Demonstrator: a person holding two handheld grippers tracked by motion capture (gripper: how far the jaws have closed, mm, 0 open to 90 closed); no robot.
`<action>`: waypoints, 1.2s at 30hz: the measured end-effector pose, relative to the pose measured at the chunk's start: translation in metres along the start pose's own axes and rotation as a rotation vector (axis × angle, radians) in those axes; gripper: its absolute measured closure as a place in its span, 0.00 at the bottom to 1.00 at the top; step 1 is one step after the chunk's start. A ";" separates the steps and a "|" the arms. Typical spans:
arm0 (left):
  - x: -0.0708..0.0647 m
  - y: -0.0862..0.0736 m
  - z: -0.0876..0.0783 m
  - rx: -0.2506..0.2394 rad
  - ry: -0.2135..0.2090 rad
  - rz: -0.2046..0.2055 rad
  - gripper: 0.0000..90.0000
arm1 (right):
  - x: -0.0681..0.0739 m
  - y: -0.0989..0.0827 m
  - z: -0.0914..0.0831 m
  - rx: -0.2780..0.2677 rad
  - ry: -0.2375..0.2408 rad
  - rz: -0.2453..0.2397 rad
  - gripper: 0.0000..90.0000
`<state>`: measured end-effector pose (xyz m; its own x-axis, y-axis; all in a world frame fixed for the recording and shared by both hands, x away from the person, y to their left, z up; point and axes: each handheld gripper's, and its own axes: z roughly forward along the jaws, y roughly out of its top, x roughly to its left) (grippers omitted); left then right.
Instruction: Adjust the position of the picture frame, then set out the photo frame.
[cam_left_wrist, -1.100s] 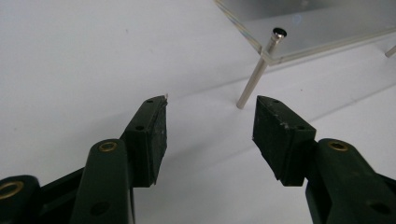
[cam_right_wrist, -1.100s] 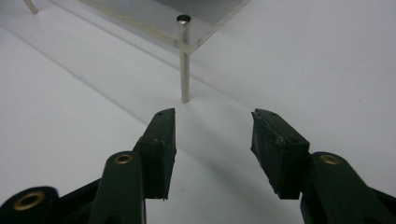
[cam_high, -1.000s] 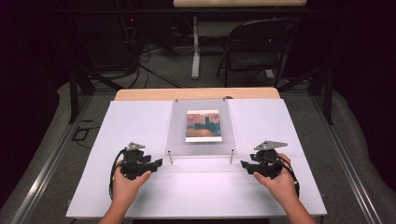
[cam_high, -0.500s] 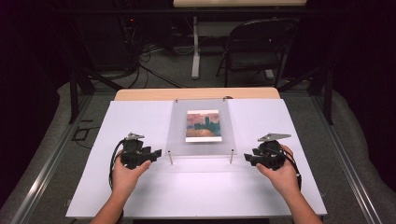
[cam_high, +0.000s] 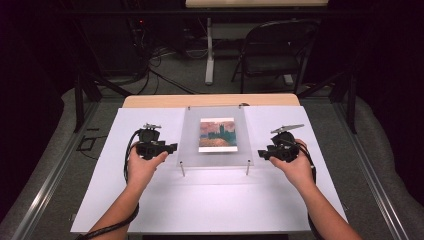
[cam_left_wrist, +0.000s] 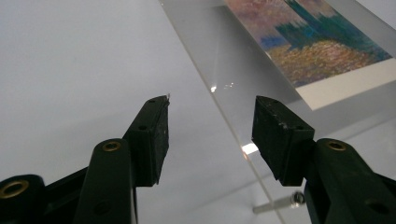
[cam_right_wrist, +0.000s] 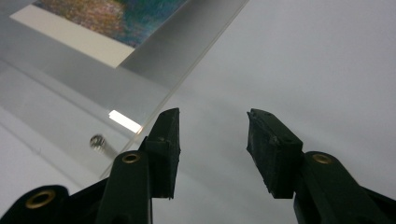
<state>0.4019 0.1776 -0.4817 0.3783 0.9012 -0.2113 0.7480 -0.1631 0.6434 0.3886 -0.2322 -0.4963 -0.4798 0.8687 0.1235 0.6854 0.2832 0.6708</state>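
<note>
a clear acrylic panel (cam_high: 216, 136) holding a painted print (cam_high: 217, 134) stood on 2 metal pegs (cam_high: 182, 169) mid-table (cam_high: 210, 200). the left gripper (cam_high: 171, 148) hung just left of the panel, the right gripper (cam_high: 262, 153) just right, both with jaws apart and nothing between them. a folding chair (cam_high: 275, 52) and loose cables (cam_high: 160, 75) lay beyond the panel. no writing was legible.

One counter (cam_high: 210, 200) carries one clear panel (cam_high: 192, 145) with one picture (cam_high: 217, 134) on it, and two metal posts (cam_high: 182, 169) show under the panel's near edge. Two hands (cam_high: 142, 167) come in from below, each with one gripper: a left gripper (cam_high: 172, 148) and a right gripper (cam_high: 261, 153), two in all, each with two black jaws standing apart. Behind the counter stands one folding chair (cam_high: 272, 52).
</note>
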 end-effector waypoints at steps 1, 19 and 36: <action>0.000 0.004 0.003 0.002 0.002 0.000 0.51 | -0.001 0.003 0.003 -0.001 0.000 0.003 0.59; 0.005 0.054 0.056 0.082 0.054 -0.012 0.47 | -0.018 0.058 0.050 -0.006 0.018 0.076 0.51; 0.012 0.067 0.085 0.122 0.022 -0.075 0.41 | -0.023 0.073 0.077 0.014 0.065 0.148 0.44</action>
<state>0.5031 0.1429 -0.5033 0.3074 0.9213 -0.2382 0.8352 -0.1412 0.5315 0.4925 -0.2002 -0.5066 -0.4073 0.8732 0.2676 0.7588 0.1605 0.6313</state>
